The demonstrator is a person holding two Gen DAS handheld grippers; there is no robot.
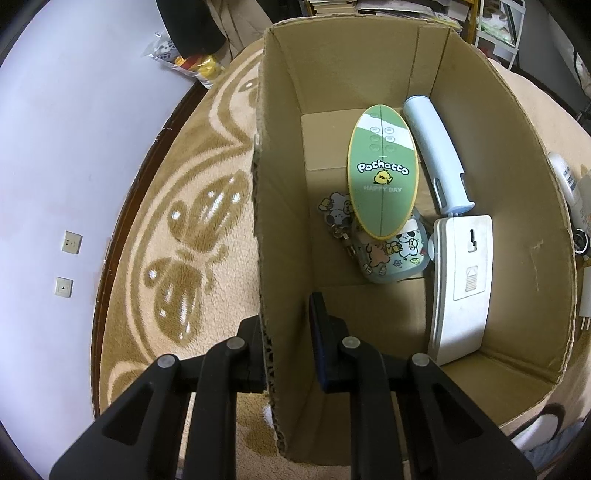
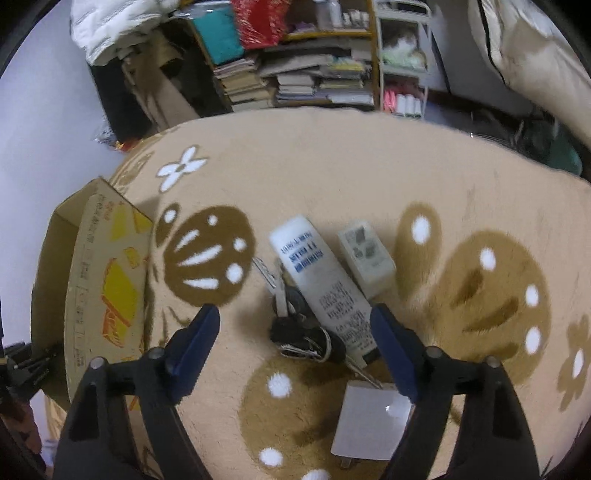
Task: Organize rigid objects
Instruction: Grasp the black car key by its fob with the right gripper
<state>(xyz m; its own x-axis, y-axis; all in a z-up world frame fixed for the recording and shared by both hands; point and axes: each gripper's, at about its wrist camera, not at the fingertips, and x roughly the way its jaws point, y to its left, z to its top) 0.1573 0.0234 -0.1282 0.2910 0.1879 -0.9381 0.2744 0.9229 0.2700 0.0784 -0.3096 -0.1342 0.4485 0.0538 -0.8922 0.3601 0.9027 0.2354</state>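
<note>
Left wrist: pinching the cardboard box (image 1: 369, 66) wall with left gripper (image 1: 288, 347), several items already lying inside; right gripper (image 2: 295, 325) hovering spread over white bottle (image 2: 321, 280), keys (image 2: 299, 332), adapter (image 2: 365, 258) remaining on rug (image 2: 332, 166).

a lived-in room of a home, judging by the plush tan rug (image 2: 332, 166) with brown butterfly and white flower patterns (spread over the floor), crowded shelves (image 2: 295, 74) of stacked books and papers against the far wall, a white storage cart (image 2: 404, 62) beside them, folded bedding (image 2: 122, 29) piled up, and wall sockets (image 1: 71, 242) on a pale wall.
</note>
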